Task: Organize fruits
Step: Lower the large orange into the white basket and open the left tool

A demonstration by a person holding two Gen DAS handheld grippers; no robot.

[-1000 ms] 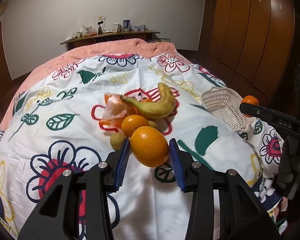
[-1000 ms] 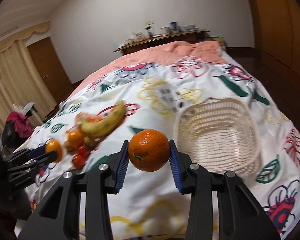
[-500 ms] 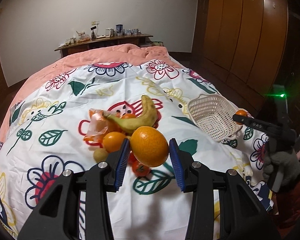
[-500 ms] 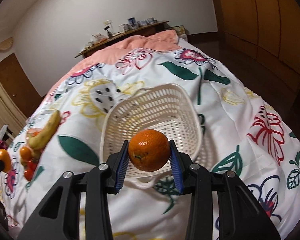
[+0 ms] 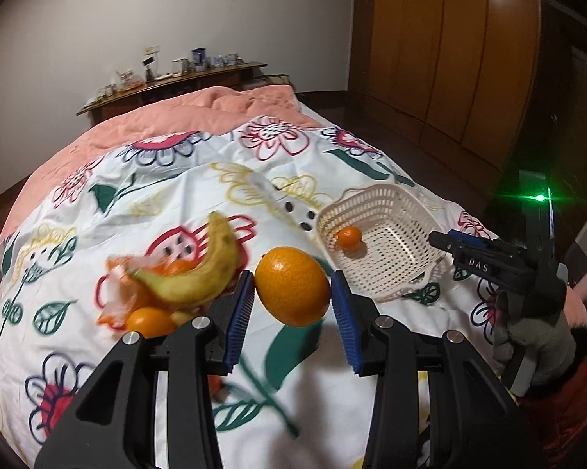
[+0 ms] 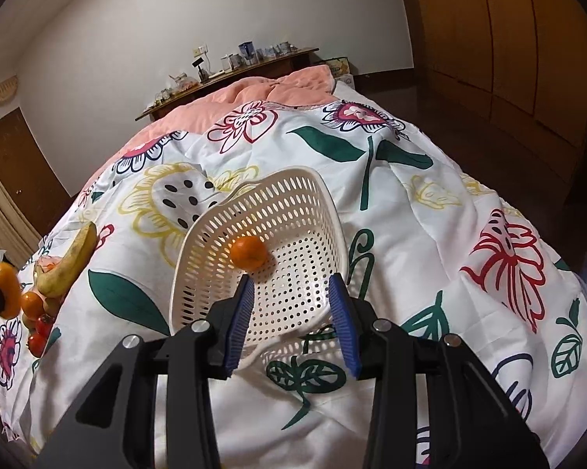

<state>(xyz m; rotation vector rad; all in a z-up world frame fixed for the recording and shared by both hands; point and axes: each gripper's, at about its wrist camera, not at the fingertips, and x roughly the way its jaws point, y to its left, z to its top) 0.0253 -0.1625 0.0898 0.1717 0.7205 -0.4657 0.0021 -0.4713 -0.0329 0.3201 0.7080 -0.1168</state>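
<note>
The left gripper (image 5: 292, 308) grips a large orange (image 5: 292, 291) between its blue pads (image 5: 240, 314), lifted above the flowered bedspread (image 6: 430, 242) just short of the white basket (image 6: 199, 258). The right gripper (image 6: 292, 314) holds nothing; its jaws stand apart over the basket's near rim. A small mandarin (image 6: 248, 253) lies inside the basket near its left wall. To the left of the basket, well apart from it, a banana (image 5: 199, 265) rests atop a pile of smaller fruit, with another orange (image 5: 150, 321) and small tomatoes (image 6: 39, 332) beside it. A gloved hand (image 5: 535, 342) holds the right gripper, to the right of the basket.
</note>
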